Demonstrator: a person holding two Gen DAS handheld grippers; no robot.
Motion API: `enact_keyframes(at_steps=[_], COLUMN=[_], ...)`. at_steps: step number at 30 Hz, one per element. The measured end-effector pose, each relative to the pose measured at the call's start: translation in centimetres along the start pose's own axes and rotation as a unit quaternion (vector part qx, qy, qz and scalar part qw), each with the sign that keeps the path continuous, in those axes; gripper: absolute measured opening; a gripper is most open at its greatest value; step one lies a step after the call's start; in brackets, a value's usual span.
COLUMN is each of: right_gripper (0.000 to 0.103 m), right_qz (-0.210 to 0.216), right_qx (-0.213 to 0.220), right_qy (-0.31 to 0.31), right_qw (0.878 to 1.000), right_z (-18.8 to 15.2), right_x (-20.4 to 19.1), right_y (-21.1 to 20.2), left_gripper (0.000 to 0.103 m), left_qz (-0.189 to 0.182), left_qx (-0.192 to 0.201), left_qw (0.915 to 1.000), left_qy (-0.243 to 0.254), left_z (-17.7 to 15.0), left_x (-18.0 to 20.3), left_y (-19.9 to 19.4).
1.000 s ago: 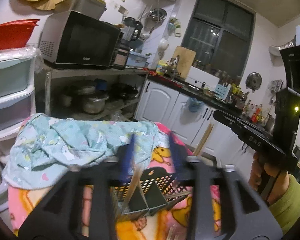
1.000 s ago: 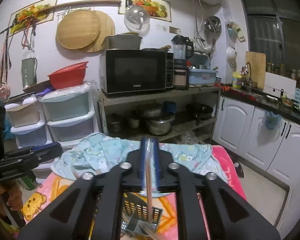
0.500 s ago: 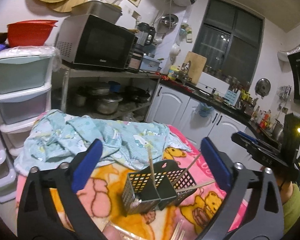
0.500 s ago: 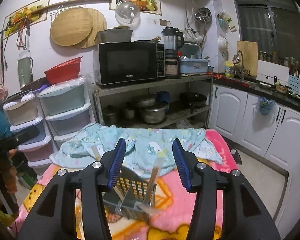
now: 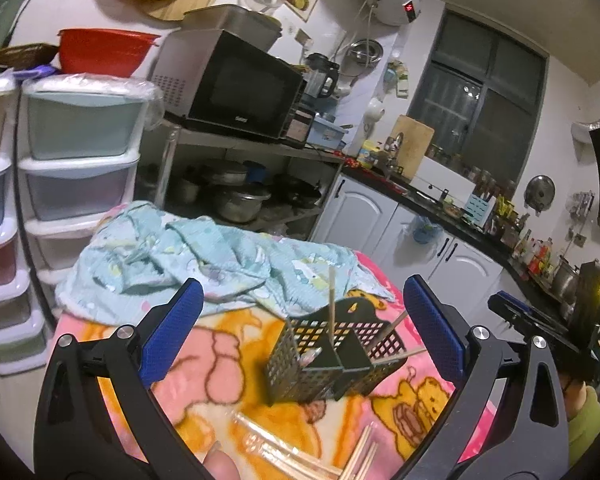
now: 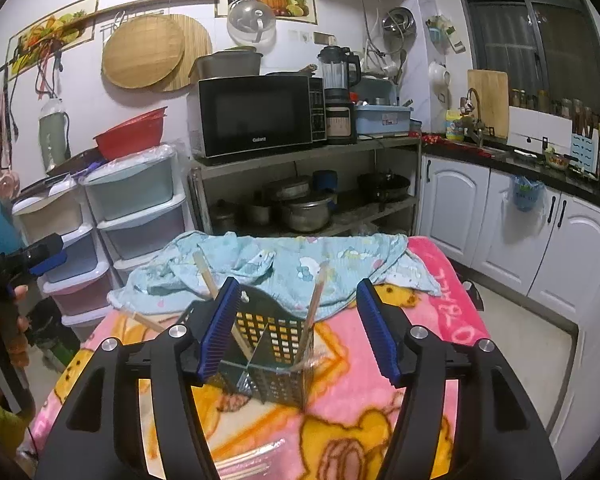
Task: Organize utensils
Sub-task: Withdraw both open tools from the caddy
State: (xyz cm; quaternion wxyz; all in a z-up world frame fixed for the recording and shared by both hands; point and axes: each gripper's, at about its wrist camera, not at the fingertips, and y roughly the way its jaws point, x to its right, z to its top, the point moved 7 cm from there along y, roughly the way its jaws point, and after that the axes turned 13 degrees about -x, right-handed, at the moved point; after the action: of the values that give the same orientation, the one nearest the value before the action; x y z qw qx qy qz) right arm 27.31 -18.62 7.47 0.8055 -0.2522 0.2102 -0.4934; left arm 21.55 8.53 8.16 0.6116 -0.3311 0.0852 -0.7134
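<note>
Both grippers gape empty: left gripper (image 5: 300, 324) at full spread, right gripper (image 6: 298, 330) with jaws just widening (nothing pinched). Between them stands the black perforated metal utensil caddy (image 6: 274, 356) on the pink cartoon-print blanket (image 6: 432, 280), holding wooden chopsticks (image 6: 314, 312).

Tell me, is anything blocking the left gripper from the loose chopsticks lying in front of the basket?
Nothing visible does. The left gripper, jaws wide and empty, has just been opening; the loose chopsticks lie bare on the pink blanket, nearer than the black basket.
</note>
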Motion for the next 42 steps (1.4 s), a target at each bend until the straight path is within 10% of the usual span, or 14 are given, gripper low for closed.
enact_keyframes(at_steps=[42], right_gripper=[0.062], right_qz=[0.038], right_qx=[-0.119], right_qy=[-0.051], right_qw=[0.991], right_z=[-11.0], right_x=[-4.5], right_y=[3.3], left_gripper=[0.092], left_qz=[0.033], left_qx=[-0.090], left_qw=[0.9953], left_qy=[-0.015], left_z=[-9.7], left_x=[-2.7], left_y=[1.8])
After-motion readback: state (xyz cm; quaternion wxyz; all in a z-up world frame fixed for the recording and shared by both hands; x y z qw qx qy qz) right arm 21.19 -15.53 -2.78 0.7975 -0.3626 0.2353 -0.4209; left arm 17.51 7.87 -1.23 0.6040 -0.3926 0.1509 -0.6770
